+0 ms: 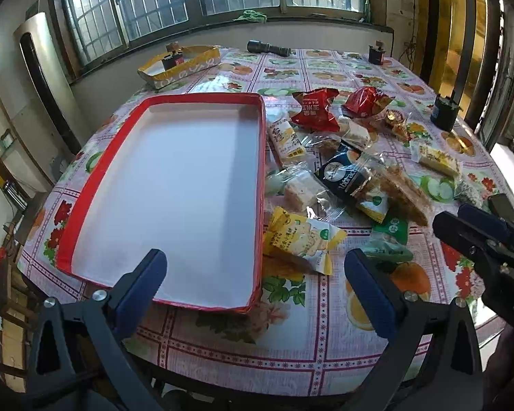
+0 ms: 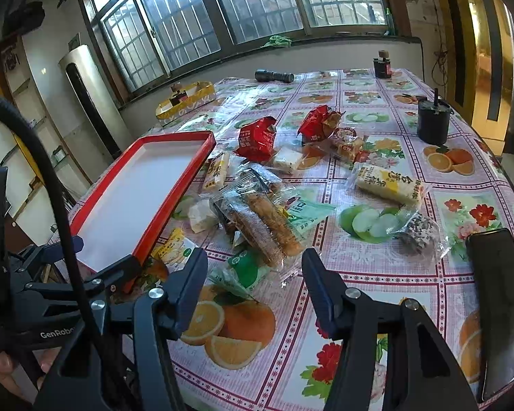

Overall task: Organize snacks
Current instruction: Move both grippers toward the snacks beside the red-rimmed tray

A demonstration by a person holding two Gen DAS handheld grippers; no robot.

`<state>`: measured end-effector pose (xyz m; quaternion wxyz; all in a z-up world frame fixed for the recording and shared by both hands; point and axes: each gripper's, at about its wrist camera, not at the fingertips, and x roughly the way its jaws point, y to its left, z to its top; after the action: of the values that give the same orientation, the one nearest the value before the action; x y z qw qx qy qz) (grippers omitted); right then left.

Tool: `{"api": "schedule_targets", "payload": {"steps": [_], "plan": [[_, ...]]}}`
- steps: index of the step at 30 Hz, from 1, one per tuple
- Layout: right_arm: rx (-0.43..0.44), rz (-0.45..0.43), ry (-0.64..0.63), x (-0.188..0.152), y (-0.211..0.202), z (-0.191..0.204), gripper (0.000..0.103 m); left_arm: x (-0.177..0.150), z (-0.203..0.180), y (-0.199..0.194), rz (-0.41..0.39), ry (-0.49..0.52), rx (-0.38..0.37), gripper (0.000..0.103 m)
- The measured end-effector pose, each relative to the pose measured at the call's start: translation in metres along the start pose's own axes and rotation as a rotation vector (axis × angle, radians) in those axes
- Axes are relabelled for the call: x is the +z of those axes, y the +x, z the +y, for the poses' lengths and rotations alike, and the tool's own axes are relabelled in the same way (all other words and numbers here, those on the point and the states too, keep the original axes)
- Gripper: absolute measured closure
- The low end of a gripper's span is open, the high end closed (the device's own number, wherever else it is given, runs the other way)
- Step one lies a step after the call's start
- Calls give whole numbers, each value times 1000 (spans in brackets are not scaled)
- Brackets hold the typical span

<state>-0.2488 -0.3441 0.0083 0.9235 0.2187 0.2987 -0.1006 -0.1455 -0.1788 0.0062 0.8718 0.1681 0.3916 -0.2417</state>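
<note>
Hovering above the near table (image 1: 291, 342) edge, the left claw (image 1: 255, 284) is released, jaws spread and holding nothing. The right claw (image 2: 253, 274) is likewise released and unloaded. A red-rimmed white tray (image 1: 96, 185) lies at 11 o'clock from the left claw. The wrapped snacks (image 1: 342, 178) lie heaped on the table just beside the tray's 3 o'clock edge

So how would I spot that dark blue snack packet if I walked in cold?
Find the big red-rimmed tray on the flowered tablecloth. In the snack pile beside it lies the dark blue packet, roughly mid-pile. It is the only navy wrapper, with a round white emblem, among red, yellow, green and clear ones.
</note>
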Motion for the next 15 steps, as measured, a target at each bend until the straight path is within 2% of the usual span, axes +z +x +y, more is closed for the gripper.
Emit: {"api": "schedule_targets", "payload": {"steps": [7, 12, 15], "plan": [[9, -2, -9, 5, 6, -2, 46, 6, 10, 1, -1, -30, -35, 0], [42, 9, 3, 12, 11, -7, 46, 14, 29, -5, -25, -84, -103, 0], [54, 34, 1, 19, 21, -10, 46, 17, 32, -3, -7, -91, -144, 0]]}}
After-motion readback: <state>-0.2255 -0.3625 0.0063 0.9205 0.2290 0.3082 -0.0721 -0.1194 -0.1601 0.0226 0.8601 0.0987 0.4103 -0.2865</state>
